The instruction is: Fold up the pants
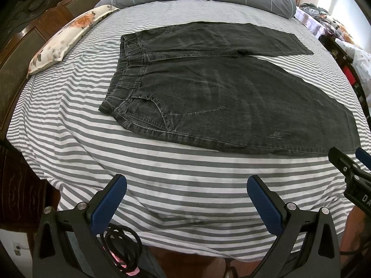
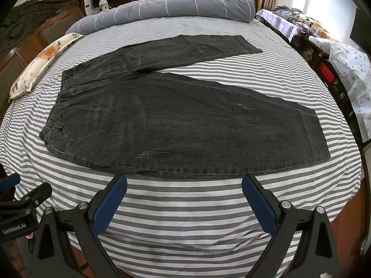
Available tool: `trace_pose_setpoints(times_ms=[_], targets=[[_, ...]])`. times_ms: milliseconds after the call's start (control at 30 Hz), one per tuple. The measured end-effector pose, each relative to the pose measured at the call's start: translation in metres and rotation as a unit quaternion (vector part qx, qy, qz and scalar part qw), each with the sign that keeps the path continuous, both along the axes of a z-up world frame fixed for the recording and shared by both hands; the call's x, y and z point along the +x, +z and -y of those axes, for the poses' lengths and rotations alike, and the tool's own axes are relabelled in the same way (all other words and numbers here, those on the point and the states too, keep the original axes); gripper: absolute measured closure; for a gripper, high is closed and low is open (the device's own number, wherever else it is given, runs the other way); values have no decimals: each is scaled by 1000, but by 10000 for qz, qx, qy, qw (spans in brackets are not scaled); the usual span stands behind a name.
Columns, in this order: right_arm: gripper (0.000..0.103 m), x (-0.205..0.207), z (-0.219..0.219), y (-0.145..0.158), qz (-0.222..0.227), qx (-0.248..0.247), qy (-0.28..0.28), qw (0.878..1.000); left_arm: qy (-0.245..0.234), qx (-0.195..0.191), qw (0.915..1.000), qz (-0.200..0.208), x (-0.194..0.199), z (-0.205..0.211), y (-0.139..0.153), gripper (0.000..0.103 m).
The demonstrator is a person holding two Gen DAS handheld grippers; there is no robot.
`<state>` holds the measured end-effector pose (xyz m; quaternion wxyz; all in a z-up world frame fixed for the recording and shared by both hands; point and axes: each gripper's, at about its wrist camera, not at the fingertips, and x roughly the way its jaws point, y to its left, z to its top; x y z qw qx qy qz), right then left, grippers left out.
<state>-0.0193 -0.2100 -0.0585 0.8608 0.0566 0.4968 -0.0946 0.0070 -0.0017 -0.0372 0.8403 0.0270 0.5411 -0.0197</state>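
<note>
Lying flat and unfolded on the striped bed [image 2: 185,213], legs splayed, dark denim pants [image 2: 176,125] face the left gripper [image 1: 186,190] and right gripper [image 2: 184,188], fingers spread, gripping nothing.

Left gripper [image 1: 186,186] jaws wide apart, empty, above the striped bedsheet [image 1: 162,169] at the near bed edge. Dark denim pants [image 1: 208,97] lie flat ahead of the tongs, waistband left, legs spread rightward. Right gripper [image 1: 347,159] enters at far right, near the closer leg's hem. Floral pillow [image 1: 67,39] far left.
</note>
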Motion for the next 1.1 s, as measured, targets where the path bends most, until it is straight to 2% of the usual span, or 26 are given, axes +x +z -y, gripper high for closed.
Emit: trace_pose_setpoints(times_ms=[467, 667, 833, 900, 967, 1100], targets=[[5, 1, -1, -1, -28, 15, 0, 10000, -18, -6, 10000, -20, 2, 1, -1, 0], [5, 3, 0, -7, -9, 44, -38, 10000, -21, -196, 9998, 16, 9, -8, -6, 0], [5, 4, 6, -11, 96, 171, -57, 9998, 30, -381, 9990, 230, 24, -28, -6, 2], [5, 7, 6, -13, 145, 227, -46, 9996, 111, -389, 9986, 352, 36, -42, -5, 6], [5, 10, 7, -15, 176, 224, -48, 9996, 181, -442, 9980, 404, 47, -53, -5, 17], [5, 21, 6, -17, 296, 256, -20, 9992, 415, -684, 9956, 479, 84, -88, -7, 33]])
